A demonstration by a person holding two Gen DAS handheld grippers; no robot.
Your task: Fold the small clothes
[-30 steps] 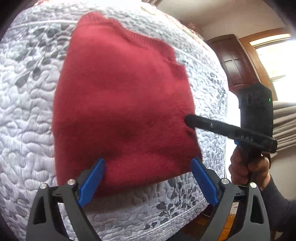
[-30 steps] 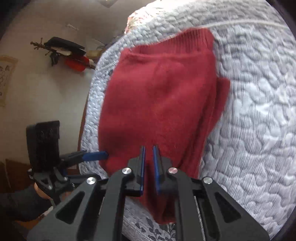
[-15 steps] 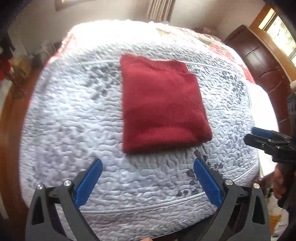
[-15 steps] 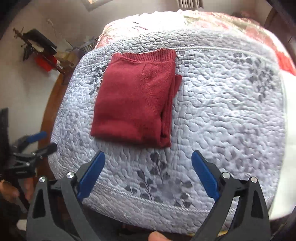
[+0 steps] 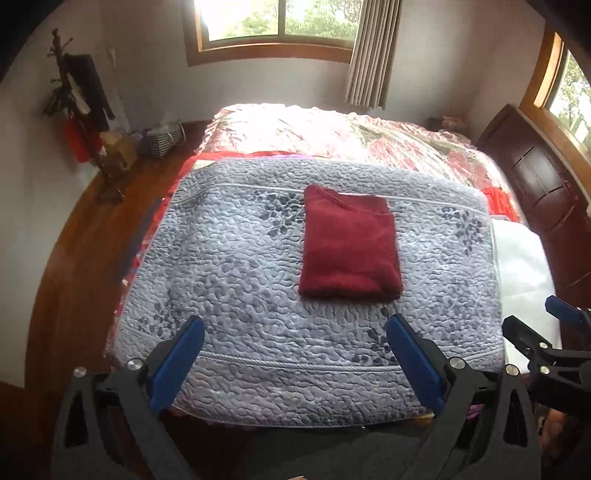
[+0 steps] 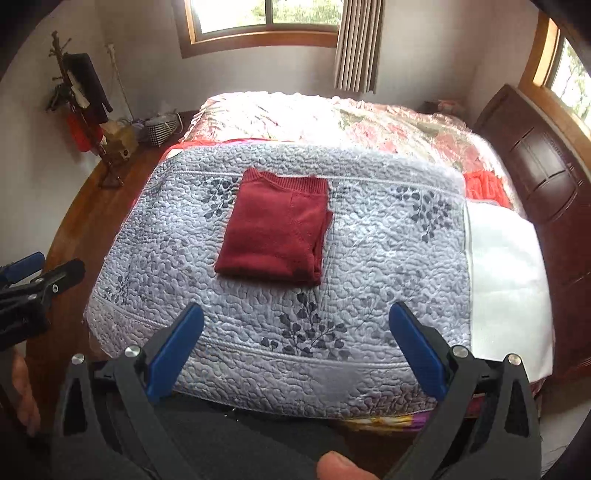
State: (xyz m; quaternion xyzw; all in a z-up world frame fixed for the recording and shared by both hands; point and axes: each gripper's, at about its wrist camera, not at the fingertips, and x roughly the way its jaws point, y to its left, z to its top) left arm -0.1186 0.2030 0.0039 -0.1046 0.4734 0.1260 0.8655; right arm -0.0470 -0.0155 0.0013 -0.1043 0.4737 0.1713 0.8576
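Red sweater (image 5: 349,247) lies folded into a neat rectangle on the grey quilt (image 5: 229,266), just right of centre in the left wrist view, a bit left of centre and higher up in the right wrist view (image 6: 275,232). Ribbed edge sits at the far side; stacked fold layers show along its right side in the right wrist view. Nothing touches it.

Left gripper (image 5: 293,326) hangs at the bottom of its frame, blue pads wide apart, nothing between them, over the quilt's near edge and well short of the sweater. Right gripper (image 6: 295,314) does the same at the bottom of its own frame: pads spread wide, empty, quilt only in the gap. Each also shows in the other's view: right one at lower right of the left wrist view (image 5: 543,325), left one at mid-left edge of the right wrist view (image 6: 40,271).

A fingertip (image 6: 340,469) pokes in at the bottom edge, right wrist view.

Quilt covers the near part of the bed; floral cover (image 5: 332,129) lies beyond it, upper centre, white cloth (image 6: 506,280) at the quilt's right. Window (image 5: 273,22) w/ curtain (image 5: 369,51) at top, coat rack (image 5: 74,99) upper left, dark wood headboard (image 5: 543,184) at right.
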